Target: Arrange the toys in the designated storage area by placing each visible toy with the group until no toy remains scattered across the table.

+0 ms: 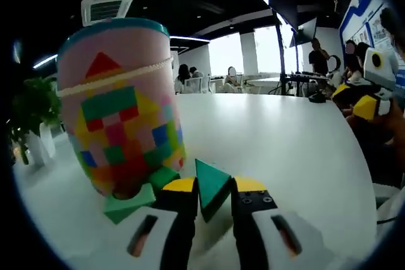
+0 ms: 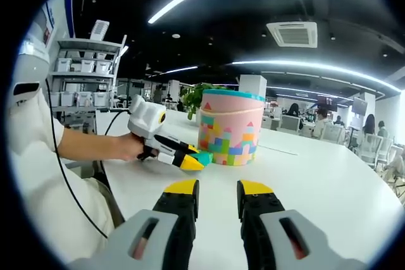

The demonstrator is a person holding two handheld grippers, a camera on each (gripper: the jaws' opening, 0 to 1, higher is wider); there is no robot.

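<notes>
1. Toy blocks first: I've got a green triangle block [image 1: 211,188] pinched between my left gripper [image 1: 214,195] jaws, clamped tight, right at the foot of the pink bucket [image 1: 120,105].
2. Two more green blocks [image 1: 140,195] lie on the white table [image 1: 278,150], touching the bucket's base, just left of my left jaws.
3. From my right gripper view, I see the left gripper [image 2: 190,160] low against the table, its yellow tips close beside the bucket [image 2: 230,127], a hand [image 2: 130,147] gripping its handle.
4. My right gripper [image 2: 218,193] hangs over bare tabletop with jaws apart, nothing between them, well back from the bucket.
5. A potted plant [image 1: 30,115] stands behind the bucket.
</notes>
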